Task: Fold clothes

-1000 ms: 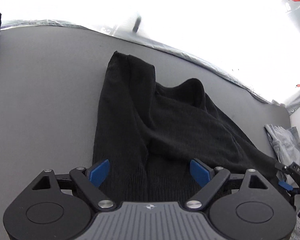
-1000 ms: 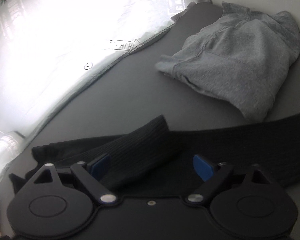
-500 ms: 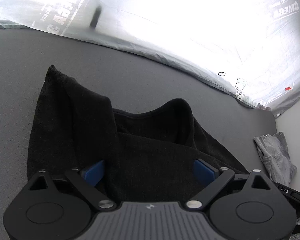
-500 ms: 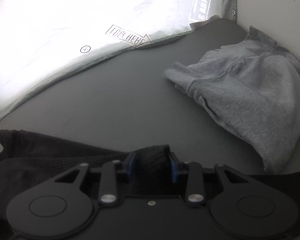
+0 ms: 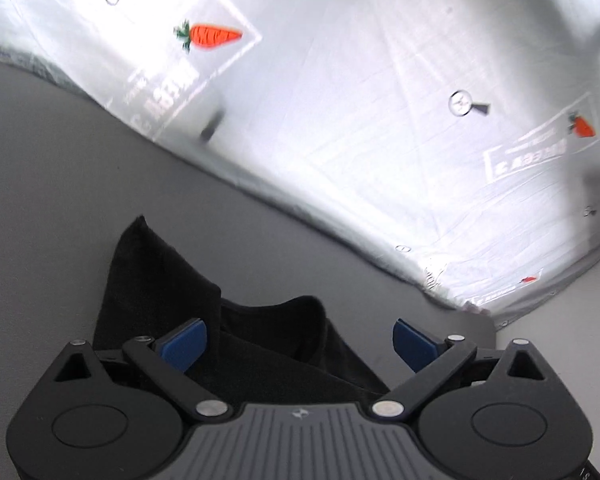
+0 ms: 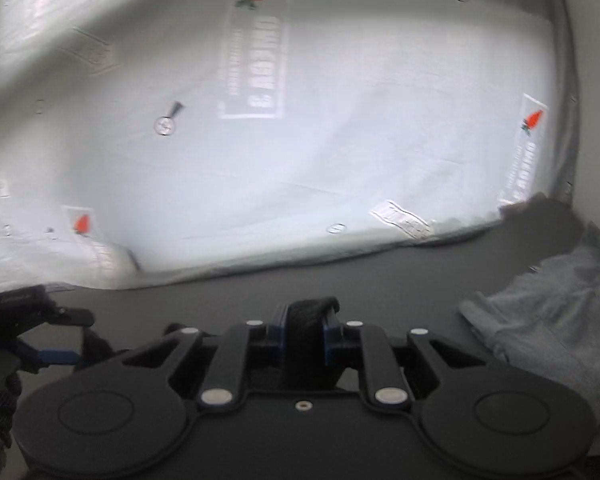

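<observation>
A black knit sweater (image 5: 168,292) lies rumpled on the grey surface (image 5: 40,200), one corner pointing away from me. My left gripper (image 5: 298,344) stands open just over it, and the dark cloth shows between the blue pads (image 5: 184,344). In the right wrist view my right gripper (image 6: 310,328) is shut on a ribbed fold of the black sweater (image 6: 310,312), which bulges up between the fingers. The left gripper (image 6: 56,354) shows at the left edge of that view. The rest of the sweater is hidden under the gripper bodies.
A grey sweatshirt (image 6: 560,320) lies in a heap on the right of the grey surface (image 6: 400,280). A white plastic sheet (image 5: 380,100) printed with carrots and lettering rises behind the surface's far edge. A pale wall (image 5: 572,300) stands at the right.
My right gripper went from open to shut on the ribbed fold, then tilted up toward the sheet. My left gripper stayed open and moved forward over the sweater, its view tilting up too.
</observation>
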The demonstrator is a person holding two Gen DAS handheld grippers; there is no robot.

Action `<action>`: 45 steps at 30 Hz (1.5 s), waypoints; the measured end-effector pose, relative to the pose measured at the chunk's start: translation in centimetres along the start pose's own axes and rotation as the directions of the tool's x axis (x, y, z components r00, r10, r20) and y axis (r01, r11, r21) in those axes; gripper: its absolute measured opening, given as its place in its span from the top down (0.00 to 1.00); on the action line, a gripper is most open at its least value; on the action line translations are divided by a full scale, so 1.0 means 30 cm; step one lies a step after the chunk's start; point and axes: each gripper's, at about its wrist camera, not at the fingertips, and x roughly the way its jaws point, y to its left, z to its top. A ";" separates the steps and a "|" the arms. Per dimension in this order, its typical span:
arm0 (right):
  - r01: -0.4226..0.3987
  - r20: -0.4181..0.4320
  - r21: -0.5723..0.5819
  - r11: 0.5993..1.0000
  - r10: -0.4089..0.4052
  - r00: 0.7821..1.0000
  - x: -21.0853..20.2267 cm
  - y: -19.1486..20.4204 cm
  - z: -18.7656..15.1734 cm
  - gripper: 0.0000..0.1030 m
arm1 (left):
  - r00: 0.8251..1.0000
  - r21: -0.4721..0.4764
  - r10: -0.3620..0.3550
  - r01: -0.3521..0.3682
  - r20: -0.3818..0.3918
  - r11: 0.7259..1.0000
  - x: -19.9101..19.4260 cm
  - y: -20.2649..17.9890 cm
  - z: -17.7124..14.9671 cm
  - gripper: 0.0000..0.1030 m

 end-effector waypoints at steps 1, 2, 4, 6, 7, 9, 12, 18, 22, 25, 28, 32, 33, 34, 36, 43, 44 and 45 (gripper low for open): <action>-0.067 0.003 -0.042 0.997 0.067 0.998 -0.027 0.059 -0.003 0.84 | 1.000 0.008 -0.007 0.006 0.025 1.000 -0.063 -0.012 -0.007 0.04; -0.120 0.000 -0.081 0.990 0.120 0.993 -0.051 0.113 -0.010 0.84 | 0.999 0.013 -0.007 0.006 0.046 1.000 -0.125 -0.017 -0.024 0.04; -0.219 -0.031 -0.177 0.959 0.217 0.976 -0.095 0.230 -0.045 0.85 | 0.997 0.024 0.005 -0.007 0.075 1.000 -0.243 -0.019 -0.072 0.04; -0.309 -0.081 -0.268 0.913 0.298 0.951 -0.149 0.358 -0.100 0.85 | 0.995 0.034 0.030 -0.033 0.093 0.999 -0.351 -0.013 -0.133 0.04; -0.348 -0.113 -0.293 0.891 0.329 0.938 -0.169 0.402 -0.133 0.85 | 0.995 0.040 0.049 -0.053 0.090 0.998 -0.390 -0.003 -0.169 0.04; -0.418 -0.179 -0.332 0.846 0.379 0.908 -0.206 0.481 -0.201 0.85 | 0.993 0.040 0.090 -0.093 0.077 0.995 -0.454 0.023 -0.247 0.04; -0.501 -0.284 -0.378 0.779 0.417 0.863 -0.256 0.581 -0.314 0.86 | 0.989 0.005 0.140 -0.140 0.041 0.990 -0.523 0.079 -0.367 0.04; -0.569 -0.406 -0.400 0.718 0.418 0.813 -0.332 0.676 -0.479 0.87 | 0.983 -0.092 0.184 -0.186 -0.025 0.978 -0.644 0.187 -0.557 0.04; -0.584 -0.419 -0.380 0.717 0.429 0.800 -0.373 0.708 -0.511 0.95 | 0.979 -0.099 0.194 -0.200 -0.061 0.975 -0.691 0.212 -0.632 0.04; -0.588 -0.453 -0.403 0.702 0.405 0.794 -0.378 0.740 -0.565 0.95 | 0.971 -0.076 0.211 -0.220 -0.116 0.972 -0.686 0.230 -0.695 0.04; -0.564 -0.488 -0.423 0.709 0.346 0.801 -0.373 0.767 -0.627 0.95 | 0.957 -0.023 0.226 -0.234 -0.184 0.972 -0.667 0.237 -0.754 0.05; -0.494 -0.488 -0.456 0.740 0.256 0.834 -0.366 0.770 -0.688 0.70 | 0.941 0.035 0.208 -0.207 -0.268 0.978 -0.649 0.240 -0.836 0.13; -0.476 -0.485 -0.463 0.748 0.236 0.842 -0.365 0.769 -0.701 0.66 | 0.939 0.034 0.190 -0.188 -0.285 0.982 -0.647 0.242 -0.853 0.18; -0.472 -0.491 -0.462 0.751 0.226 0.841 -0.359 0.768 -0.707 0.63 | 0.940 0.042 0.185 -0.181 -0.287 0.983 -0.648 0.241 -0.864 0.23; -0.477 -0.513 -0.465 0.746 0.213 0.832 -0.355 0.760 -0.728 0.59 | 0.938 0.035 0.174 -0.171 -0.300 0.985 -0.653 0.249 -0.876 0.39; -0.471 -0.465 -0.625 0.622 0.187 0.865 -0.388 0.779 -0.815 0.91 | 0.931 -0.001 0.125 -0.134 -0.344 0.991 -0.677 0.274 -0.919 0.87; -0.457 -0.446 -0.666 0.589 0.176 0.877 -0.405 0.784 -0.822 0.92 | 0.929 -0.013 0.113 -0.125 -0.352 0.992 -0.669 0.259 -0.919 0.87; -0.458 -0.434 -0.686 0.565 0.187 0.881 -0.429 0.782 -0.817 0.93 | 0.929 -0.021 0.103 -0.118 -0.356 0.993 -0.677 0.259 -0.921 0.87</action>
